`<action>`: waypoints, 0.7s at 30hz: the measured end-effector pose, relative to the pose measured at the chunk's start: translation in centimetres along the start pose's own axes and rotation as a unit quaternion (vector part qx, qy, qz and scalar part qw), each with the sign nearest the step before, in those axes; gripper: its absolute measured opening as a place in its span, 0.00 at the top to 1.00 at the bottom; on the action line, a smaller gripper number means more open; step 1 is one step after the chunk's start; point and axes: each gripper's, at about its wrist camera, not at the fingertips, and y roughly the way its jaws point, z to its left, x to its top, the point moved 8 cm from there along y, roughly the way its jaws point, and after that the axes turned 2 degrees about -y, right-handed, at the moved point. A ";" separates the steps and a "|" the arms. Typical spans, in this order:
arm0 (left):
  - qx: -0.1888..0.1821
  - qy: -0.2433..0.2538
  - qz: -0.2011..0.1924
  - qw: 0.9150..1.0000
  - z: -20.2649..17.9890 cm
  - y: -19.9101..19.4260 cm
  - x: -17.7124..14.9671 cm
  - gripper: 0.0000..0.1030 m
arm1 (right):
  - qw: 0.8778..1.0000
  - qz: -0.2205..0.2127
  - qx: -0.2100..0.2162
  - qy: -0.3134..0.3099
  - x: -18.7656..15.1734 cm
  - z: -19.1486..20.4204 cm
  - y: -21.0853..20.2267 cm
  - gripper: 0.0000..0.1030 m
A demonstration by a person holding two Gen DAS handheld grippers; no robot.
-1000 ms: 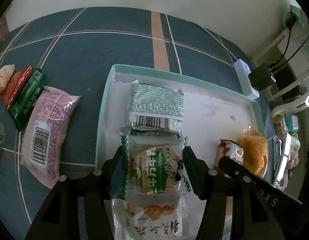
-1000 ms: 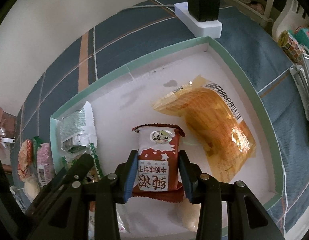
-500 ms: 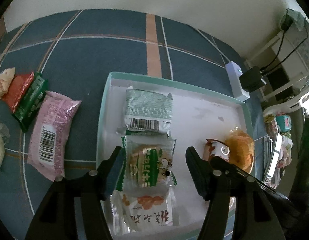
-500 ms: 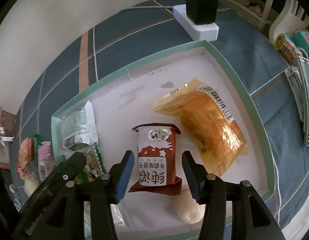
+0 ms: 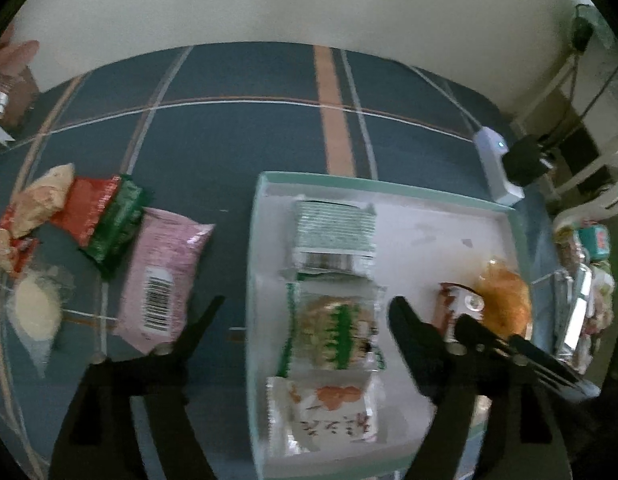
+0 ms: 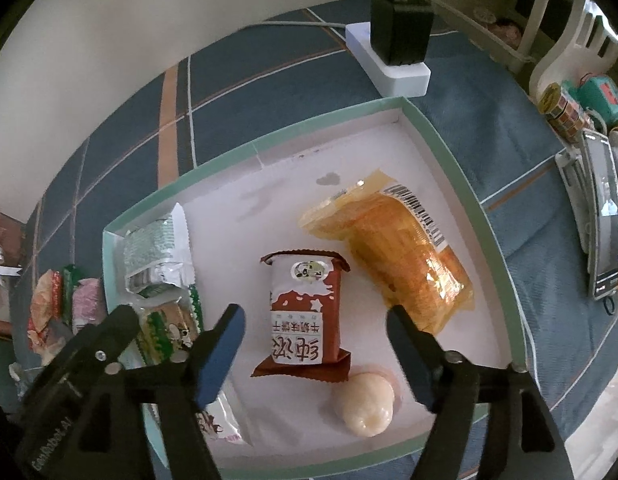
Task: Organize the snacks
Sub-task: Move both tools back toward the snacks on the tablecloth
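A white tray with a teal rim (image 5: 253,216) (image 6: 449,148) lies on the blue cloth. In it lie a green striped pack (image 5: 335,236), a green-and-white biscuit pack (image 5: 333,330), a white-and-orange pack (image 5: 329,412), a brown milk-biscuit pack (image 6: 307,312), an orange pack (image 6: 401,248) and a round white snack (image 6: 365,402). My left gripper (image 5: 303,312) is open and empty above the tray's left edge. My right gripper (image 6: 315,324) is open and empty above the brown pack.
Left of the tray lie a pink pack (image 5: 165,272), a red-and-green pack (image 5: 105,220), a beige snack (image 5: 41,196) and a clear-wrapped white snack (image 5: 37,308). A white power strip with a black charger (image 6: 397,52) sits behind the tray. A phone (image 6: 605,220) and clutter lie at right.
Both grippers have opened wide, let go of their packs and pulled back up. The left gripper has swung to the left. The biscuit pack and brown pack now lie in the tray.
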 end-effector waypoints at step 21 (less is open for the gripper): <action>0.061 -0.019 0.002 0.998 3.6 0.3 0.0 0.00 | 1.000 0.001 -0.021 -0.003 0.0 -0.4 0.8 0.00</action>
